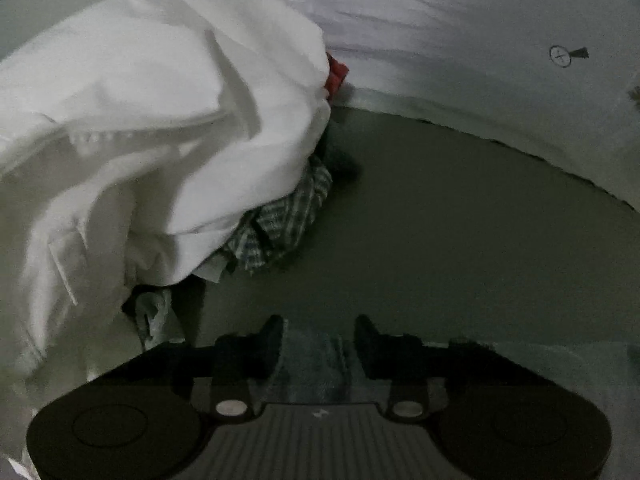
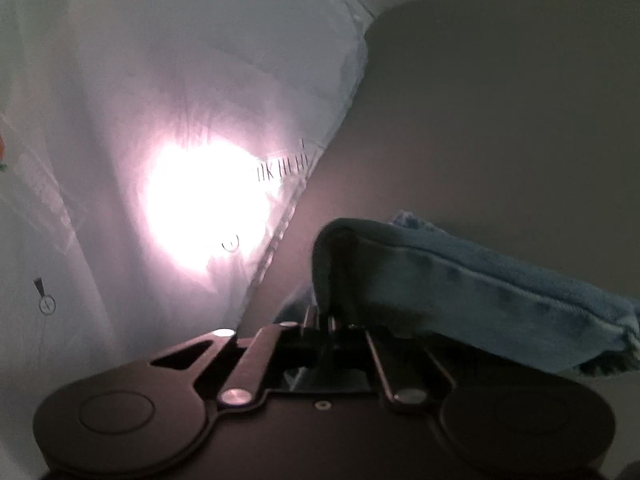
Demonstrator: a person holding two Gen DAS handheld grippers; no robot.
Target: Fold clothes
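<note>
In the left wrist view my left gripper has its two black fingers closed on a fold of blue-grey terry cloth, low over the grey table. A heap of clothes lies to its left: a white garment on top, a checked one under it, a red piece behind. In the right wrist view my right gripper is shut on the blue towel, which drapes over its fingertips and hangs off to the right, hiding them.
A white printed sheet covers the back of the table and rises to the left of the right gripper, with a bright glare spot on it. Bare grey table lies to the right.
</note>
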